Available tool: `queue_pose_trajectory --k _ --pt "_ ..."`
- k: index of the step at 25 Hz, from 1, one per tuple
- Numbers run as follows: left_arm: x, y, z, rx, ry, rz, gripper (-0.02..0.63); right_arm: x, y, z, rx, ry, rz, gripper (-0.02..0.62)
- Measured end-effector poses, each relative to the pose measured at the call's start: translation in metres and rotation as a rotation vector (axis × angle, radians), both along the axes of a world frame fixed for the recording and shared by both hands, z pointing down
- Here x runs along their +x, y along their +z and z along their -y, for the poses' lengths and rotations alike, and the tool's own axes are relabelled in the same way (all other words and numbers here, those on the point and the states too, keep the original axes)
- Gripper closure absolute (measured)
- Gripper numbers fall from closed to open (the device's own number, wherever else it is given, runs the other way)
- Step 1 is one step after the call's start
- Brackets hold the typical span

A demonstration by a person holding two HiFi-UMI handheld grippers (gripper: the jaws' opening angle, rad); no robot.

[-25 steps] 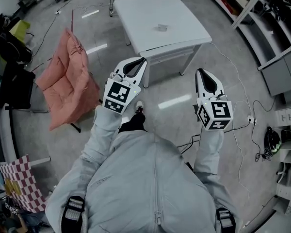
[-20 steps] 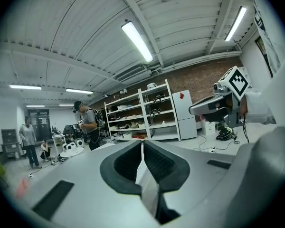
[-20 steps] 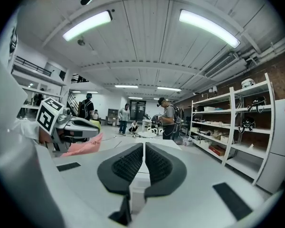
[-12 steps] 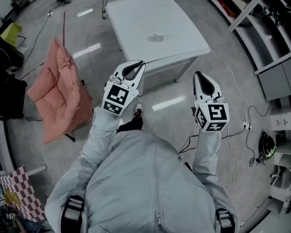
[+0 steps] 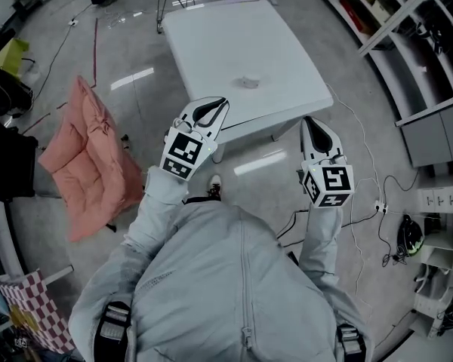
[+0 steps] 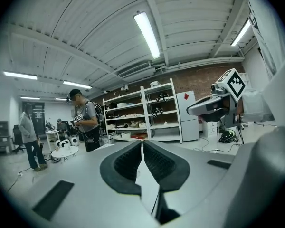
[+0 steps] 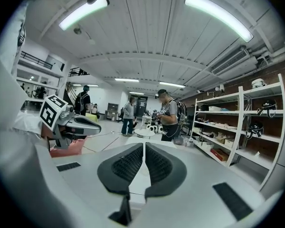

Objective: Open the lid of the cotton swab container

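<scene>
Hovering closed: left claw (image 5: 224,102), right claw (image 5: 306,120).

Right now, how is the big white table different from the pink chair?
The white table is flat and square-topped; the pink chair is padded and soft-looking. The table fills the top middle of the head view; the chair sits at the left. The table carries a small container; the chair carries nothing visible. Both stand on the shiny grey floor.

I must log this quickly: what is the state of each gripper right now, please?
Left gripper: closed, holding nothing.
Right gripper: closed, holding nothing.
</scene>
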State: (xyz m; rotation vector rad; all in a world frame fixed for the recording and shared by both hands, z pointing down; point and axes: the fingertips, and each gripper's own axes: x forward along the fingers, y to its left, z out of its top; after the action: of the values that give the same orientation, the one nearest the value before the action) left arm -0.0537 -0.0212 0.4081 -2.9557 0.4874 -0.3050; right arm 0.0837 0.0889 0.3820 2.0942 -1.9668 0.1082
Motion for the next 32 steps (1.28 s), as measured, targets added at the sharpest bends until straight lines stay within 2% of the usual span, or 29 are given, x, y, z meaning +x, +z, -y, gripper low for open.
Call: queue_pose_trajectory --k 9,17,24,32 --pt "0.016 0.011 0.067 -0.025 0.018 0.02 0.575 0.013 0.017 0.071 -0.044 0.002 0.011 0.554" --pt "0.026 0.028 0.111 -0.067 0.014 0.04 0.575 0.029 0.042 0.114 -0.103 0.002 0.036 0.554" --pt "0.032 0.05 0.126 -0.101 -0.003 0.076 0.575 0.035 0.066 0.138 -0.131 -0.089 0.057 0.552" --pt "0.075 0.078 0.15 -0.165 -0.059 0.124 0.575 0.088 0.094 0.176 -0.161 -0.193 0.127 0.552"
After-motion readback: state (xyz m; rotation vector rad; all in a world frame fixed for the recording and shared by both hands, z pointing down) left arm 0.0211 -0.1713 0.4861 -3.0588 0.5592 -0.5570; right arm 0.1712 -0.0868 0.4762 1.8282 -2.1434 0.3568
